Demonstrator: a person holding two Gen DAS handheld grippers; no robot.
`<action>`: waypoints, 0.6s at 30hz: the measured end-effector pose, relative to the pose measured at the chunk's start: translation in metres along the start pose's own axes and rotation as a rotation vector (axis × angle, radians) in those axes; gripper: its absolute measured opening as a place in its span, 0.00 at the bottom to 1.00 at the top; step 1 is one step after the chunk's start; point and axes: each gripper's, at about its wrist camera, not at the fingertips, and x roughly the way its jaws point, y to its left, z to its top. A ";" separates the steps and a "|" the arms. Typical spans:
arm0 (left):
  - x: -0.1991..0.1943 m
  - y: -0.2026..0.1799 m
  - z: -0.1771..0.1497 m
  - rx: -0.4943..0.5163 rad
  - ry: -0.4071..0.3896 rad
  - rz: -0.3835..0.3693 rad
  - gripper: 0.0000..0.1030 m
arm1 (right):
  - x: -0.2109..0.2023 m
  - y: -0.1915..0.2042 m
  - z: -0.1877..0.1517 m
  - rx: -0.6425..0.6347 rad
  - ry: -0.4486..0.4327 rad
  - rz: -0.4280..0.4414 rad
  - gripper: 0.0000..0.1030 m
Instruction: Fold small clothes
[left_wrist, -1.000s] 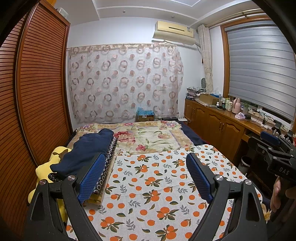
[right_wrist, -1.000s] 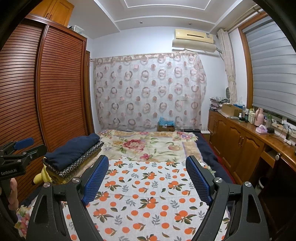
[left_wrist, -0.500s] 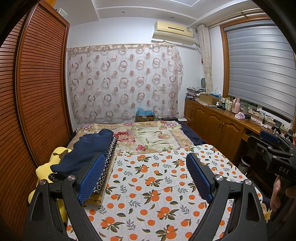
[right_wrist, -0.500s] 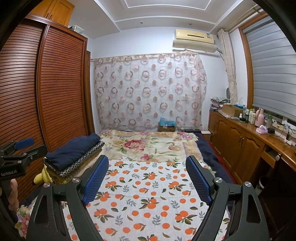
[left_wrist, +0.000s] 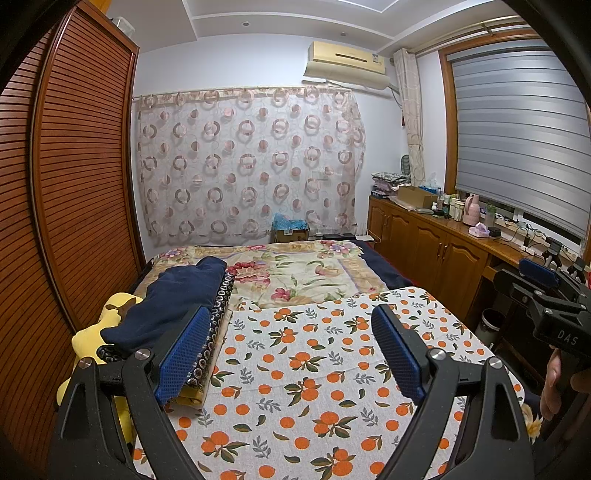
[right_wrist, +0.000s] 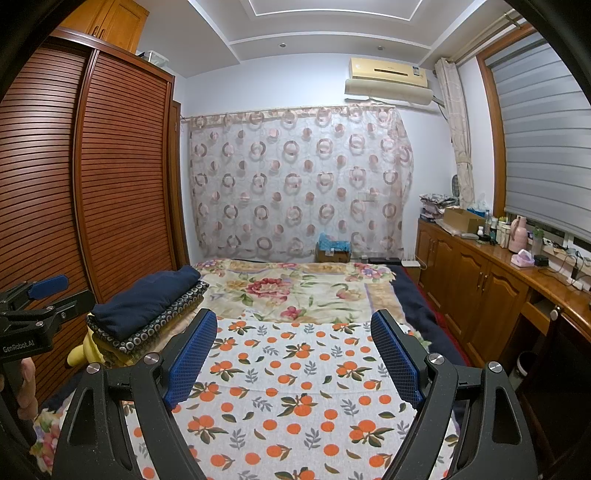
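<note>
A stack of folded clothes lies at the left edge of the bed: a navy garment (left_wrist: 177, 295) on top of a black ring-patterned one (left_wrist: 218, 310), above a yellow item (left_wrist: 92, 332). The stack also shows in the right wrist view (right_wrist: 147, 299). My left gripper (left_wrist: 291, 354) is open and empty, held above the orange-print cloth (left_wrist: 314, 369), just right of the stack. My right gripper (right_wrist: 293, 356) is open and empty above the same cloth (right_wrist: 295, 387). Each gripper shows at the edge of the other's view.
A floral bedspread (left_wrist: 295, 269) covers the far half of the bed. A louvred wooden wardrobe (left_wrist: 74, 184) stands along the left. A wooden cabinet (left_wrist: 436, 251) with bottles and boxes runs along the right under the window. A small bin (left_wrist: 489, 325) stands by the bed.
</note>
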 end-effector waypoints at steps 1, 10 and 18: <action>0.000 0.000 0.000 0.000 0.000 0.001 0.87 | 0.000 0.000 0.000 0.000 0.001 -0.001 0.84; 0.000 0.000 0.000 0.001 0.000 0.001 0.87 | 0.000 -0.001 -0.001 -0.001 0.001 0.001 0.84; 0.000 0.000 0.000 -0.001 0.001 -0.001 0.87 | 0.000 -0.001 -0.001 -0.001 0.002 0.002 0.84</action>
